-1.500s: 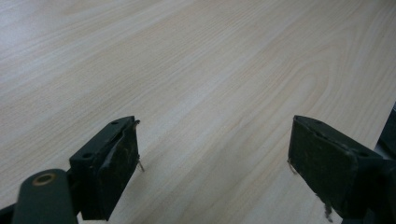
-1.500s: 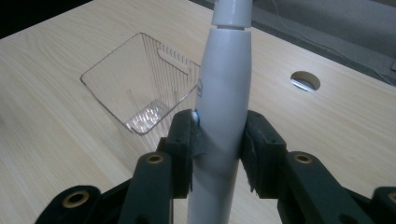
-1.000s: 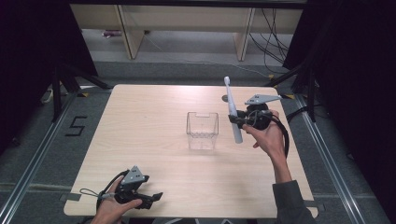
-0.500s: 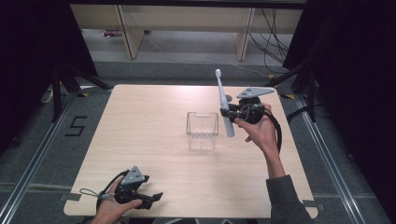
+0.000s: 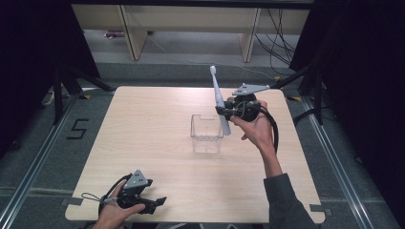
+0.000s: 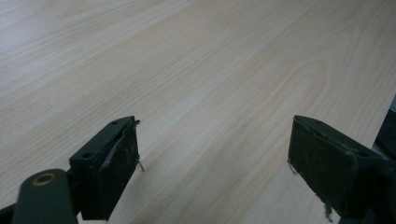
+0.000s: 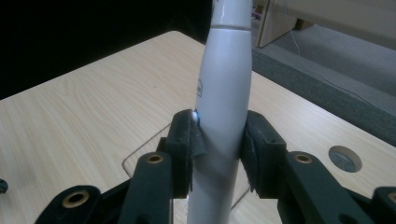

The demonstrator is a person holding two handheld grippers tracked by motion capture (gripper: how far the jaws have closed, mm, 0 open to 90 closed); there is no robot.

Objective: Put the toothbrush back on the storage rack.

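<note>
A white electric toothbrush (image 5: 219, 100) stands nearly upright in the air, head up, with my right gripper (image 5: 223, 110) shut on its handle. Its lower end hangs by the right rim of a clear plastic box (image 5: 207, 134) at the table's middle. In the right gripper view the white toothbrush handle (image 7: 223, 116) is squeezed between both pads (image 7: 187, 144), and the clear box's rim (image 7: 140, 156) lies behind. My left gripper (image 5: 160, 202) rests near the table's front left edge. In the left gripper view its fingers (image 6: 109, 165) stand wide apart over bare wood.
The light wooden table (image 5: 143, 129) has free room on the left and front. A shelf unit (image 5: 191, 21) stands on the floor beyond the far edge. Dark curtains flank both sides. A round cable hole (image 7: 344, 157) sits in the tabletop near my right gripper.
My right gripper has carried the toothbrush leftward and slightly up, from right of the box to its right rim. The left gripper has stayed put.
</note>
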